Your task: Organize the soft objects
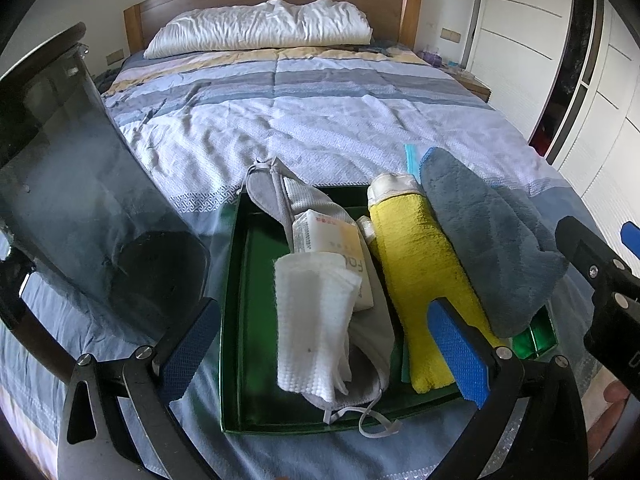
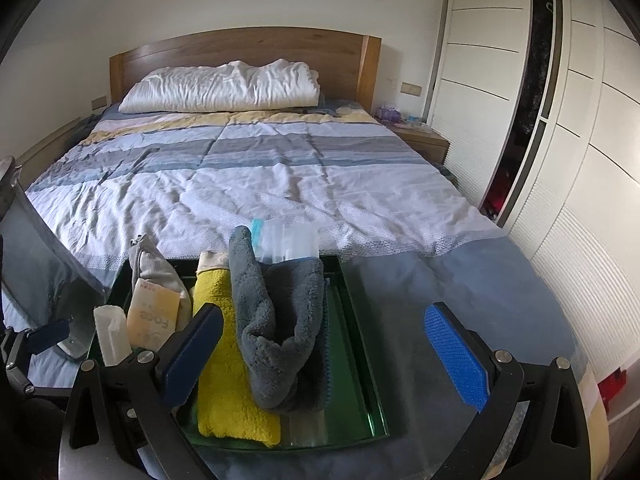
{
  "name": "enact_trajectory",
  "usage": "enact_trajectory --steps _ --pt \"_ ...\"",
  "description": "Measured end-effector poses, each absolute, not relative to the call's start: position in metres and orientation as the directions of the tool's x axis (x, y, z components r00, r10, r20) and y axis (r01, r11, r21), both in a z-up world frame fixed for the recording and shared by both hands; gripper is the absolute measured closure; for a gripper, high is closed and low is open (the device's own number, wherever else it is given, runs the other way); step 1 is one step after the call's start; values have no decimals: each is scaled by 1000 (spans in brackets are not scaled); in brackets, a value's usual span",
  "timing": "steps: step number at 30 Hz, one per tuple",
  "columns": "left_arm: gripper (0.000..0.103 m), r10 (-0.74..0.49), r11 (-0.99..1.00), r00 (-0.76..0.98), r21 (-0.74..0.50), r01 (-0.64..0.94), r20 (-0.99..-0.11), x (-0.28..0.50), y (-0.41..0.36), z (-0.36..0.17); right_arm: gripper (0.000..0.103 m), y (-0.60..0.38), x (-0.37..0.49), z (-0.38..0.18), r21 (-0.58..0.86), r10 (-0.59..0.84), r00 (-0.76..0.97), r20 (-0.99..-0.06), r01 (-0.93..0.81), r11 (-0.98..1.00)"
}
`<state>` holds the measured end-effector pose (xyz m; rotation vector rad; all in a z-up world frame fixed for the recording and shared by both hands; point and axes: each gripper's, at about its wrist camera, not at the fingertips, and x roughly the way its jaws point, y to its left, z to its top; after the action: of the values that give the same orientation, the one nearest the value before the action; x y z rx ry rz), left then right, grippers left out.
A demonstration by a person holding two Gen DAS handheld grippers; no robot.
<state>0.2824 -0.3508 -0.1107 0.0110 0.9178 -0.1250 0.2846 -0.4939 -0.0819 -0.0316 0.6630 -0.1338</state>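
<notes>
A green tray lies on the bed near its foot. In it, from left to right, are a grey pouch, a small orange-and-white pack with a folded white cloth over it, a rolled yellow towel and a blue-grey fleece cloth. My left gripper is open, its fingers straddling the white cloth without touching it. My right gripper is open above the tray, with the yellow towel and the fleece cloth between its fingers.
A dark see-through lid stands tilted left of the tray. A clear bag with a blue strip lies behind the tray. Striped bedding, a white pillow, a nightstand and a wardrobe fill the room.
</notes>
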Motion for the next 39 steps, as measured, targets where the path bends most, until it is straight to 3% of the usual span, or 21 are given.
enact_trajectory --steps 21,39 --pt "2 -176 981 635 -82 174 -752 218 -323 -61 0 -482 196 -36 -87 -166 815 -556 142 986" --pt "2 -112 992 825 -16 124 -555 48 -173 29 0 -375 -4 21 -76 -62 881 -470 30 997"
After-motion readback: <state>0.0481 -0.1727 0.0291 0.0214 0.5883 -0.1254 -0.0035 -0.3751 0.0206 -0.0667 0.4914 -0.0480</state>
